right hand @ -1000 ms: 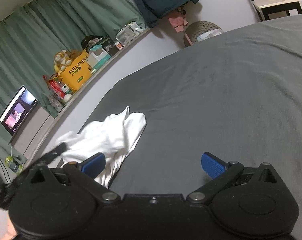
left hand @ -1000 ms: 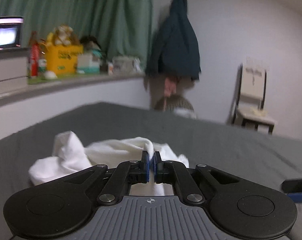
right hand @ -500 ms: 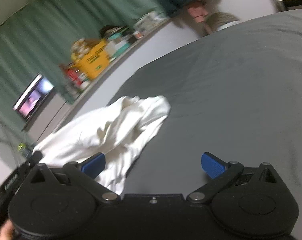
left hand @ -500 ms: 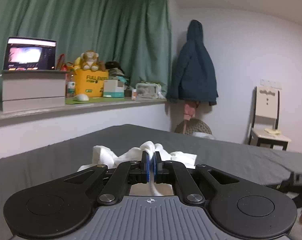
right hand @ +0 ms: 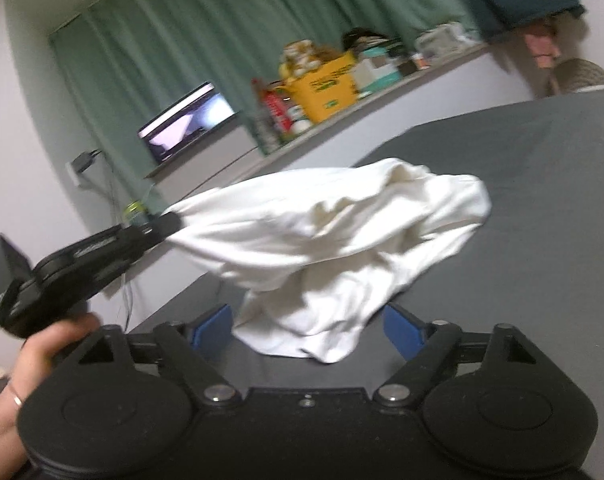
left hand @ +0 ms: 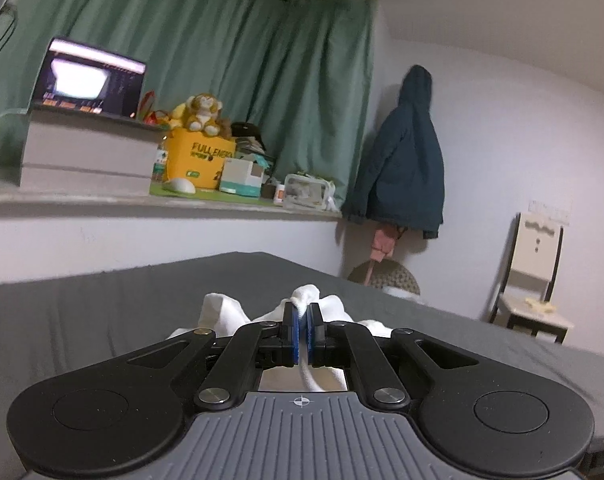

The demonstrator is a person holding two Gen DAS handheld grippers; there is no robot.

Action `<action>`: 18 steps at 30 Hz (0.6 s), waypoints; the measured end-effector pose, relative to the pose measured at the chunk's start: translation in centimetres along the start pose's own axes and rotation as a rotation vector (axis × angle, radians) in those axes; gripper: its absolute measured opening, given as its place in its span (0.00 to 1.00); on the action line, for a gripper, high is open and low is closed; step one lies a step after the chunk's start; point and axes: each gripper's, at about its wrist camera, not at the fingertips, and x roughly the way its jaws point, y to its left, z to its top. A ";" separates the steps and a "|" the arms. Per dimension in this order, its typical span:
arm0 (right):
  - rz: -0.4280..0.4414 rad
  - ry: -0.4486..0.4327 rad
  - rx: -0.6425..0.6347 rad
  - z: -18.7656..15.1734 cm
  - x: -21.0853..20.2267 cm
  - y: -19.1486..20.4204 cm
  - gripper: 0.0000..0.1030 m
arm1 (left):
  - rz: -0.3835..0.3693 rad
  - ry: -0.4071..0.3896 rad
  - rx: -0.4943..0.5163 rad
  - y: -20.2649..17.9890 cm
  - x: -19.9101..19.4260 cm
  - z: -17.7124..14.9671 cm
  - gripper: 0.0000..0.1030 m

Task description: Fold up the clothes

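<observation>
A white garment (right hand: 329, 232) hangs bunched above the dark grey bed (right hand: 521, 200). My left gripper (left hand: 302, 312) is shut on a fold of the cloth (left hand: 226, 312), which bulges out past its blue pads. In the right wrist view the same left gripper (right hand: 170, 224) holds the garment up from the left, with a person's hand (right hand: 42, 352) on its grip. My right gripper (right hand: 307, 320) sits at the garment's hanging lower edge. Its jaws are closing, the cloth lies between the blue fingers (right hand: 212, 326), and the pads do not press it.
A ledge (left hand: 182, 202) along the wall carries a lit laptop (left hand: 90, 78), a yellow box (left hand: 200, 162) with a plush toy and small boxes. A dark jacket (left hand: 405, 164) hangs in the corner above a woven basket (left hand: 393, 280). A chair (left hand: 533, 280) stands at the right.
The left gripper has drawn the garment up off the bed. The right gripper swung and rolled towards the cloth, whose lower edge now lies between its narrowing fingers.
</observation>
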 end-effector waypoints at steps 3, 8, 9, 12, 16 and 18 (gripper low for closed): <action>-0.004 0.009 -0.109 0.4 1.8 1.6 0.72 | -0.005 0.001 -0.020 0.6 0.5 -0.3 0.03; -0.021 -0.037 -0.160 3.4 4.3 2.0 0.64 | -0.001 0.007 -0.072 2.4 1.1 -1.0 0.03; -0.016 -0.035 -0.154 4.0 4.7 1.8 0.64 | 0.000 0.009 -0.087 2.7 1.2 -1.1 0.03; 0.009 0.003 -0.144 5.5 6.1 1.2 0.64 | -0.001 0.010 -0.108 3.3 1.6 -1.4 0.03; 0.047 0.033 -0.171 6.0 7.9 1.6 0.60 | -0.001 0.012 -0.108 3.4 2.1 -1.7 0.03; 0.076 0.015 -0.167 6.0 8.3 2.0 0.49 | 0.002 0.013 -0.104 3.5 2.2 -1.8 0.03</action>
